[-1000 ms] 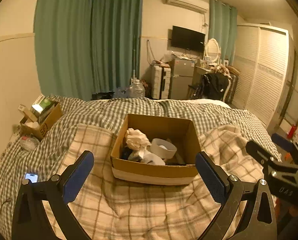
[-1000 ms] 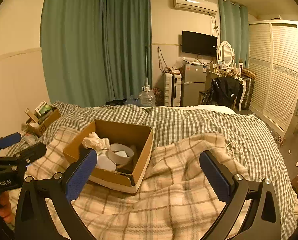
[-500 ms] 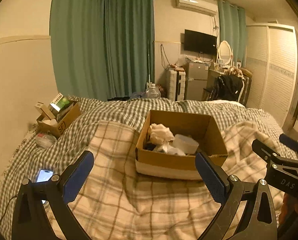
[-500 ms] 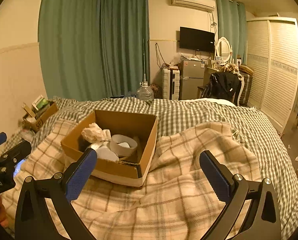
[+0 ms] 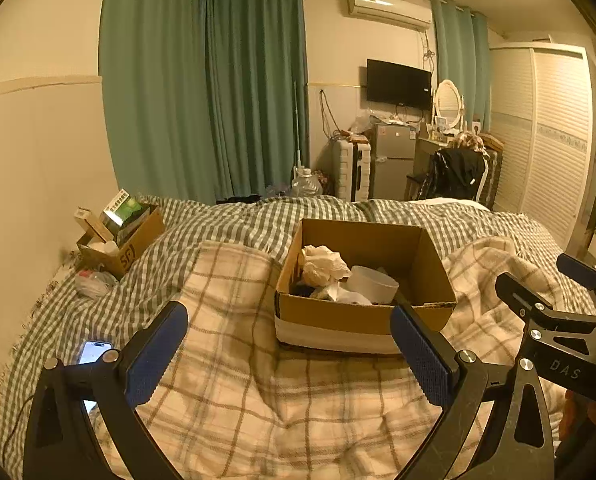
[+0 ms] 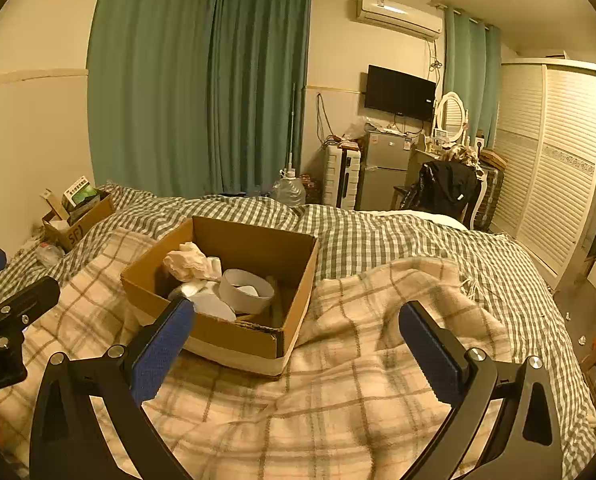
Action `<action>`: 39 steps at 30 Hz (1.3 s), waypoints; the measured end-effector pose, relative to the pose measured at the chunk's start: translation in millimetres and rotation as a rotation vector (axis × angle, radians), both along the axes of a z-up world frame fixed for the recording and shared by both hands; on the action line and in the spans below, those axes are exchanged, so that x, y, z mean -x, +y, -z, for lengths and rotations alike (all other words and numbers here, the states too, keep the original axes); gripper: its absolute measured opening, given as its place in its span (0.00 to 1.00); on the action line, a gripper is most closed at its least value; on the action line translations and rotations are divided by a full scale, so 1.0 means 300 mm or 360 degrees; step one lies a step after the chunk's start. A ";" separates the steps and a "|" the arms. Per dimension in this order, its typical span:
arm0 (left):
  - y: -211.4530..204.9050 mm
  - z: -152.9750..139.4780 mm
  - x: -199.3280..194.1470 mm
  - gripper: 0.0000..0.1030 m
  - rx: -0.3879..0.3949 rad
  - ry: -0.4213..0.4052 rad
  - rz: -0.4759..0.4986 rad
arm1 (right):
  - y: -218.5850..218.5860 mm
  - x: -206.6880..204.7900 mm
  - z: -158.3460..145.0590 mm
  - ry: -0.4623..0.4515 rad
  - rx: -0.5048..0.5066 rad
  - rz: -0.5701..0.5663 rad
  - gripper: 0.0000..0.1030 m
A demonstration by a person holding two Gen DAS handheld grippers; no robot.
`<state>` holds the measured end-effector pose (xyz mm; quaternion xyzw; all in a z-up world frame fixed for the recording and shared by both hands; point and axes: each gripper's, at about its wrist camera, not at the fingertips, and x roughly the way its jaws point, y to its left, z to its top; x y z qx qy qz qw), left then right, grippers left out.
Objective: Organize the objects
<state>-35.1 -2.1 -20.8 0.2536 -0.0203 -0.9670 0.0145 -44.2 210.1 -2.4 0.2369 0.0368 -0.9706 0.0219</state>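
Observation:
An open cardboard box (image 5: 361,318) (image 6: 234,336) sits on a beige plaid blanket (image 5: 234,392) (image 6: 337,400) on the bed. Inside lie a crumpled cream cloth (image 5: 321,266) (image 6: 190,264), a white roll of tape (image 5: 371,284) (image 6: 246,290) and some white and dark items. My left gripper (image 5: 290,350) is open and empty, held back from the box's near side. My right gripper (image 6: 298,348) is also open and empty, to the right of the box's near corner. Each gripper shows at the edge of the other's view.
A smaller cardboard box (image 5: 118,236) (image 6: 76,220) with packages stands at the bed's far left by the wall, a plastic bag (image 5: 94,282) beside it. A lit phone (image 5: 94,352) lies on the green checked cover. Beyond the bed are a fridge (image 5: 391,164), a chair and a wardrobe.
Both grippers drew back and up from the box, so it sits farther away and more to the right in the left wrist view. Both stayed open.

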 end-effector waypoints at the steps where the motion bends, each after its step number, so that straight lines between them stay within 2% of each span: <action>1: 0.002 0.000 -0.001 1.00 0.0001 0.0001 0.0001 | -0.002 -0.002 -0.003 0.0005 0.0000 -0.0003 1.00; 39: 0.016 0.022 0.008 1.00 -0.0003 -0.0013 0.0054 | 0.006 0.002 -0.002 -0.0001 0.0025 0.0004 1.00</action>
